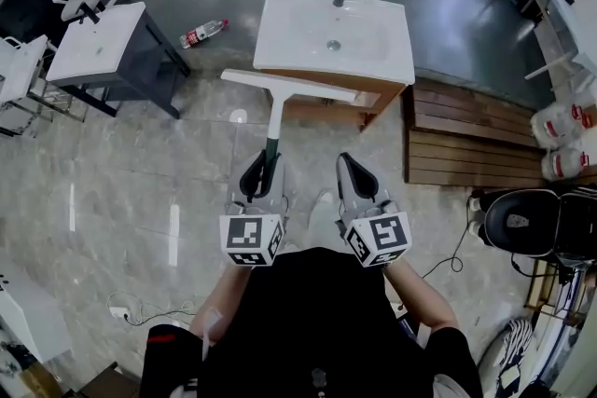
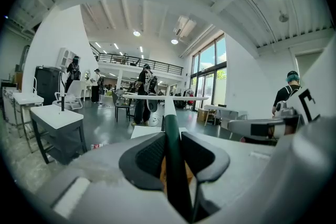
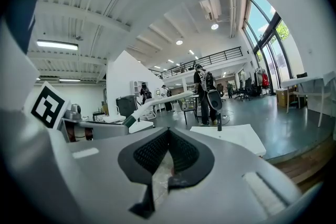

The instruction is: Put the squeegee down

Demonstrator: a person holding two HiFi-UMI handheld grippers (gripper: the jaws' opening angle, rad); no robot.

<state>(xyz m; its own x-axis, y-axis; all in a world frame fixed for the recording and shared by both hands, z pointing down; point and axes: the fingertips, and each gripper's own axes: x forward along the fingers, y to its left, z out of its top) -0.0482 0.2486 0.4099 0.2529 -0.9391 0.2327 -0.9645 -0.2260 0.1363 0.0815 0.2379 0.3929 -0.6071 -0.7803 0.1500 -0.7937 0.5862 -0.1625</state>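
A: Where is the squeegee, and what has hold of it?

B: Nearest the wearer, the left tongs (image 1: 261,177) clamp its dark green handle. The right tongs (image 1: 359,182), just beside, are closed on nothing. The squeegee (image 1: 276,116) juts forward in the air above the pale tiled floor (image 1: 140,191), its white shaft ending in a long white crossbar near a white sink (image 1: 382,51).

A: How would it handle?

B: Probably light and stiff — plastic, with a softer blade edge. The handle looks the soundest place to hold it — the wide bar could swing or catch the sink's rim.
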